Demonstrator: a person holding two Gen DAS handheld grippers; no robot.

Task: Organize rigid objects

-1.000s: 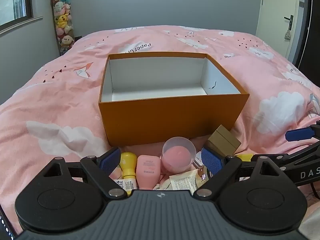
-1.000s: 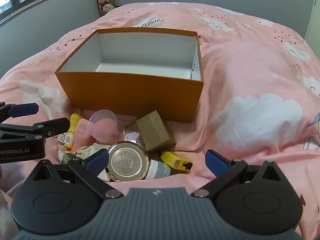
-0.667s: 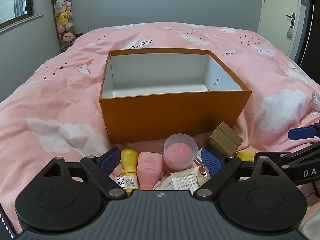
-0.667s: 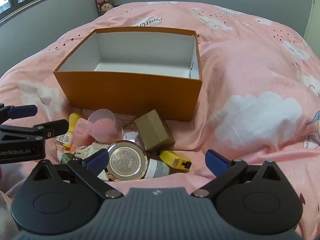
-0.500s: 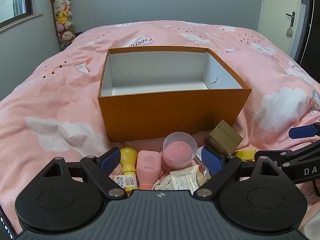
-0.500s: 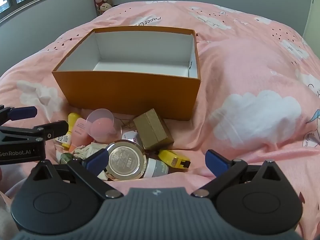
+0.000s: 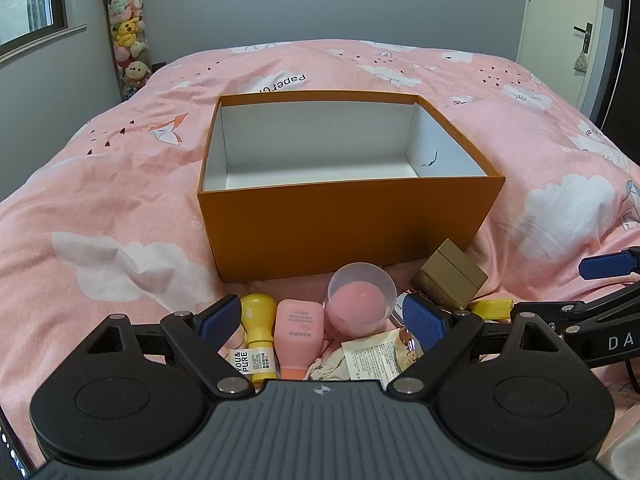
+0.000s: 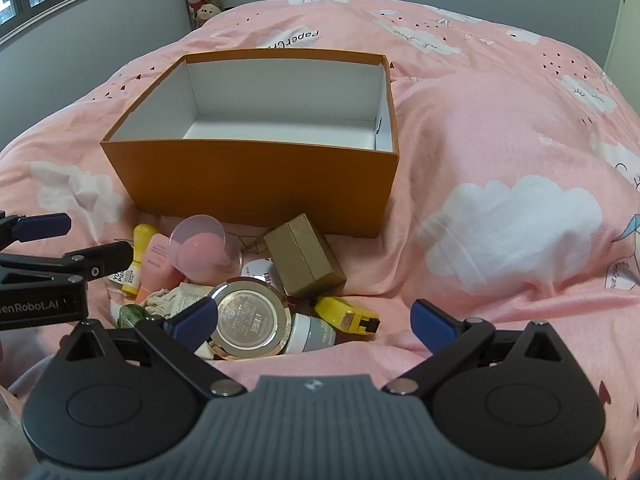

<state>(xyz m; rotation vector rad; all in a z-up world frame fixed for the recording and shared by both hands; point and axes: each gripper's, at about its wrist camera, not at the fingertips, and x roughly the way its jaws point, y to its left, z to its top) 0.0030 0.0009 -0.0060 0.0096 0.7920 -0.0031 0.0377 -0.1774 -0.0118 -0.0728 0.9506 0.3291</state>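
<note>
An empty orange box [image 7: 352, 224] with a white inside stands on the pink bed; it also shows in the right wrist view [image 8: 256, 176]. A pile lies before it: yellow bottle [image 7: 258, 320], pink tube [image 7: 298, 334], clear pink cup [image 7: 362, 300], gold-brown box [image 7: 450, 280], round compact [image 8: 250, 320], yellow tape measure [image 8: 346, 314], grey jar [image 8: 314, 334]. My left gripper [image 7: 322, 320] is open and empty just above the bottle, tube and cup. My right gripper [image 8: 314, 326] is open and empty over the compact and tape measure.
The pink quilt [image 8: 500, 152] rises in soft folds right of the box. A white cloth pouch [image 7: 328, 362] and a paper sachet [image 7: 372, 356] lie in the pile. Stuffed toys [image 7: 128, 52] hang in the far left corner. A door [image 7: 560, 28] is at the right.
Both grippers have drifted slightly, so the box and pile shift a little in view. The jaws have stayed open. Nothing was taken hold of.
</note>
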